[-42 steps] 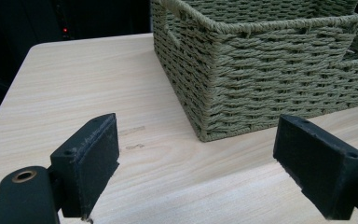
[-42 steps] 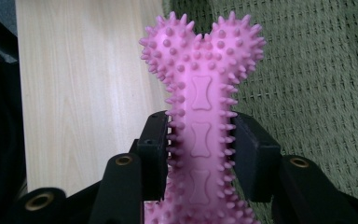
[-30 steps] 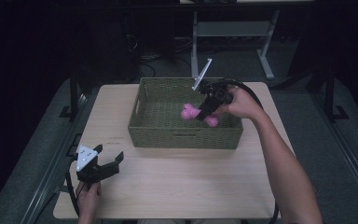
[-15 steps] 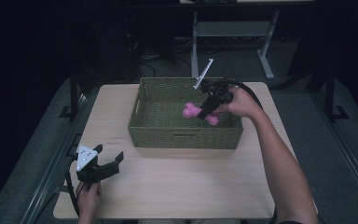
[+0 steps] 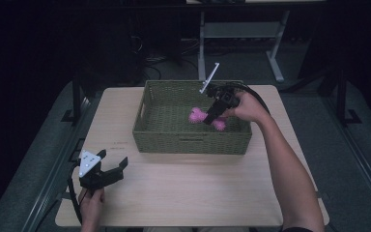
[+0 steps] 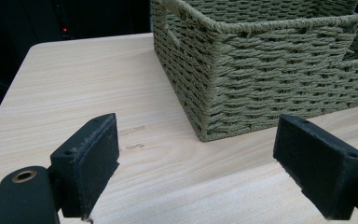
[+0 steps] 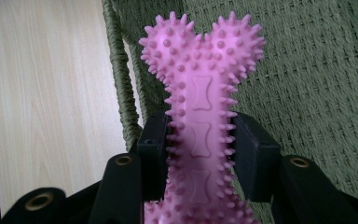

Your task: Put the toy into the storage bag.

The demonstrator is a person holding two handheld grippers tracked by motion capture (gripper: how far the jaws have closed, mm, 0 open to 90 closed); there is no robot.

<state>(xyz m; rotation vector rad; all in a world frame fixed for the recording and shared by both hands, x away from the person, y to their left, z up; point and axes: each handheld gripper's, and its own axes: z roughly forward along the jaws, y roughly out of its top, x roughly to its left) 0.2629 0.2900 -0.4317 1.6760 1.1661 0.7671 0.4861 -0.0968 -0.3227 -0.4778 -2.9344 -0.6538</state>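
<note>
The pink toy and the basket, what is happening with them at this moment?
A person works with two tools at a wooden table. The right hand-held gripper is shut on a pink spiky bone-shaped toy, gripping its narrow middle inside the green woven basket. The left hand-held gripper is open and holds nothing, at the table's near left corner, apart from the basket.

Basket (image 5: 192,135) on worktop (image 5: 198,193), far middle. Toy (image 5: 199,116) inside basket, in right tongs (image 5: 211,116). Left tongs (image 5: 111,166) near-left, over worktop.
</note>
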